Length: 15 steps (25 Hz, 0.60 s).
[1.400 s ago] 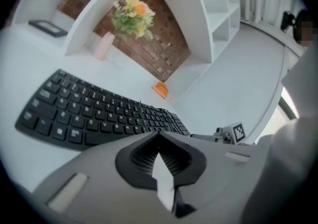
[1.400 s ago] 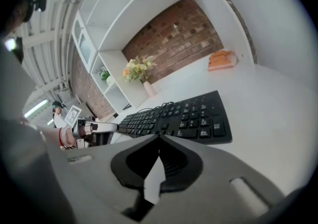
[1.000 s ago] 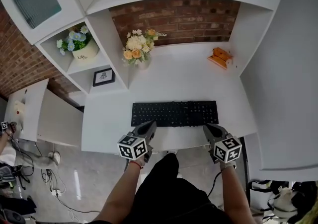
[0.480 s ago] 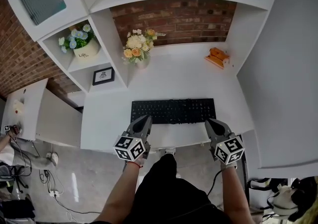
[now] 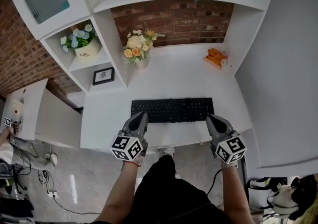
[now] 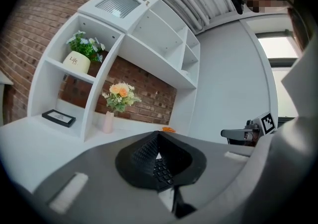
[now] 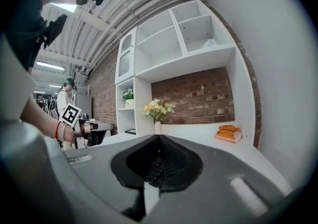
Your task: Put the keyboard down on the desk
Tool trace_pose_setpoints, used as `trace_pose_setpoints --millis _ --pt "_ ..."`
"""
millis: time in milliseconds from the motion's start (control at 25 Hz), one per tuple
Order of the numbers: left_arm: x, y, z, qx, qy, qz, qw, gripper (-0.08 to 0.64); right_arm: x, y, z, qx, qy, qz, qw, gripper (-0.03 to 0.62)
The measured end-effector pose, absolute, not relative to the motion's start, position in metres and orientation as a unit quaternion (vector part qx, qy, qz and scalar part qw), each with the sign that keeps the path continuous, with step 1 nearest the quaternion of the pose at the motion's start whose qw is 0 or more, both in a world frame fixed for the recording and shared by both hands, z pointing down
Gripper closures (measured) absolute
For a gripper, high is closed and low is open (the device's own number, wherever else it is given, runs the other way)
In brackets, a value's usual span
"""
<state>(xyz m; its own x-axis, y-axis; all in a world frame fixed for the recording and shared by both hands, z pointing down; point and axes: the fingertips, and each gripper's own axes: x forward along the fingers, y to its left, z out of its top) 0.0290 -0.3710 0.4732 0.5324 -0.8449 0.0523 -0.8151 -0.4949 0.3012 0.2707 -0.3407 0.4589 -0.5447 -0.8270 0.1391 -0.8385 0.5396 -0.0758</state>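
Note:
A black keyboard (image 5: 172,110) lies flat on the white desk (image 5: 174,79), parallel to its front edge. My left gripper (image 5: 141,115) hovers at the keyboard's front left end, and my right gripper (image 5: 212,117) at its front right corner. Both are shut with nothing between the pads. In the left gripper view, the closed left gripper (image 6: 158,136) points over the desk, and a few keys of the keyboard (image 6: 162,171) show in the gap below the tips. The right gripper view shows the closed right gripper (image 7: 159,138) with keys of the keyboard (image 7: 154,168) beneath it.
A vase of flowers (image 5: 137,49) stands at the back of the desk and an orange object (image 5: 215,57) at the back right. Shelves on the left hold a potted plant (image 5: 82,44) and a framed picture (image 5: 103,75). White uprights flank the desk.
Both grippers have drifted slightly apart toward the keyboard's ends and a little farther over it. The keyboard has stayed in place on the desk.

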Motion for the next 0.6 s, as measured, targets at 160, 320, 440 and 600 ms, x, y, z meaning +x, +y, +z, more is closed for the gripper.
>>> trace_pose_setpoints --millis 160,320,440,600 --pt "0.02 -0.368 0.462 0.859 -0.49 -0.059 0.136 0.56 0.273 -0.339 0.447 0.479 -0.876 0.056 0.033 0.594" --pt "0.009 -0.363 0.451 0.853 -0.5 -0.068 0.129 0.56 0.275 -0.337 0.43 0.482 -0.875 0.037 0.025 0.594" --pt "0.004 -0.356 0.442 0.851 -0.504 -0.073 0.125 0.56 0.276 -0.335 0.417 0.484 -0.875 0.022 0.018 0.594" --pt "-0.001 -0.347 0.435 0.849 -0.507 -0.079 0.122 0.56 0.274 -0.33 0.402 0.484 -0.875 0.008 0.01 0.594"
